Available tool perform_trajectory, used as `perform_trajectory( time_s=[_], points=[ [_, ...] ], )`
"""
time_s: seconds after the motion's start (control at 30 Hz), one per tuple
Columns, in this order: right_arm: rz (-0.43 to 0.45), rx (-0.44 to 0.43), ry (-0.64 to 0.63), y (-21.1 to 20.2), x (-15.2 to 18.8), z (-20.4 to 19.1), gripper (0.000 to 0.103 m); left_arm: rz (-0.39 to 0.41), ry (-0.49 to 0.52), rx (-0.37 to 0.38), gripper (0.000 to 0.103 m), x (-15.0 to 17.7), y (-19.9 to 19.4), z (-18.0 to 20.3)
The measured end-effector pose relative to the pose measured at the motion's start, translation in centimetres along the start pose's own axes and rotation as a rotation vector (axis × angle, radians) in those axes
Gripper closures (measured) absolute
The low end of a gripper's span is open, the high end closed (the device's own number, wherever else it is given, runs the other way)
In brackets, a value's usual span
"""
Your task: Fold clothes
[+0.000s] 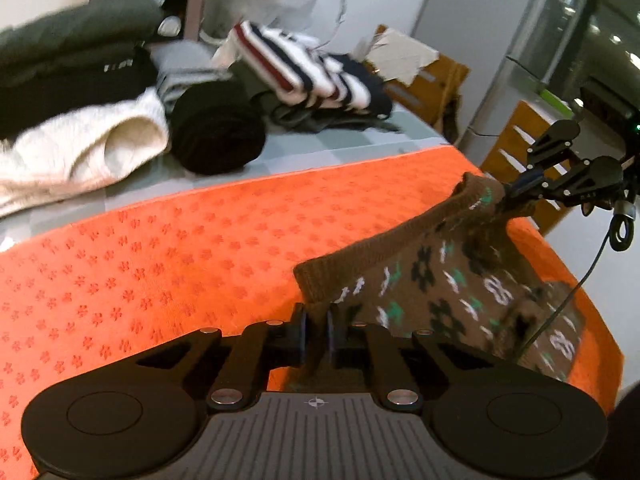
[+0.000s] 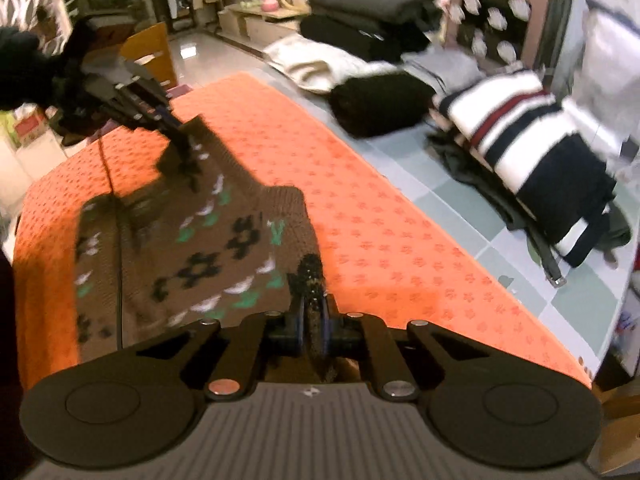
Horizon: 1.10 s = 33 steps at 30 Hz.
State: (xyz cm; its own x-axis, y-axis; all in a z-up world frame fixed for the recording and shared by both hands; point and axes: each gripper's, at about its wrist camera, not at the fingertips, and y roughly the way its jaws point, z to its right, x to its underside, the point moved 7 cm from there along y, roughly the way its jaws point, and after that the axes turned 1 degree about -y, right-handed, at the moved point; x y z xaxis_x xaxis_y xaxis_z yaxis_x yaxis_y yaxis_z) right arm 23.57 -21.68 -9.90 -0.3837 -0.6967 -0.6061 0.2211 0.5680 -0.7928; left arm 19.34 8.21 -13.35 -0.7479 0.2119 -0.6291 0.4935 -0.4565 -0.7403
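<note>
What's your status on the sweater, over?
Left gripper and right gripper both shut on brown patterned sweater, edge lifted. Orange mat bare ahead. Folded piles beyond, not in the way.

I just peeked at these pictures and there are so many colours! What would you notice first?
The bright orange mat fills the middle of both views. Above it, the left gripper and right gripper each pinch an edge of a brown knitted sweater with flower patterns, lifting it up. Behind the mat, a red, white and navy striped sweater tops a pile of clothes.
</note>
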Motion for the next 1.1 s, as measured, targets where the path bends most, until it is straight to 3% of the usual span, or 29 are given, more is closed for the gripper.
perform_trajectory(
  time_s=[0.17, 0.33, 0.5, 0.67, 0.87, 1.1],
  points=[
    [0.013, 0.078, -0.07, -1.8, 2.5, -6.0, 0.093, -0.011, 0.048, -0.036, 0.091, 2.8, -1.5, 1.5],
    [-0.024, 0.211, -0.131, 0.9, 5.2, -10.7, 0.093, -0.027, 0.065, -0.117, 0.091, 5.4, -0.7, 2.4],
    [-0.022, 0.343, -0.129, 3.0, 5.7, -11.1, 0.093, -0.008, 0.12, -0.22, 0.093, 6.1, 0.2, 2.8],
    [0.014, 0.474, -0.171, 2.5, 4.1, -9.1, 0.093, 0.033, 0.158, -0.294, 0.094, 4.1, 0.6, 2.1],
    [-0.055, 0.401, -0.273, 4.2, 5.7, -10.0, 0.093, 0.019, 0.153, -0.307, 0.094, 3.8, 1.4, 0.9],
    [-0.051, 0.354, -0.229, 3.9, 6.4, -10.8, 0.088, -0.042, 0.152, -0.31, 0.092, 7.0, 1.4, 0.7]
  ],
)
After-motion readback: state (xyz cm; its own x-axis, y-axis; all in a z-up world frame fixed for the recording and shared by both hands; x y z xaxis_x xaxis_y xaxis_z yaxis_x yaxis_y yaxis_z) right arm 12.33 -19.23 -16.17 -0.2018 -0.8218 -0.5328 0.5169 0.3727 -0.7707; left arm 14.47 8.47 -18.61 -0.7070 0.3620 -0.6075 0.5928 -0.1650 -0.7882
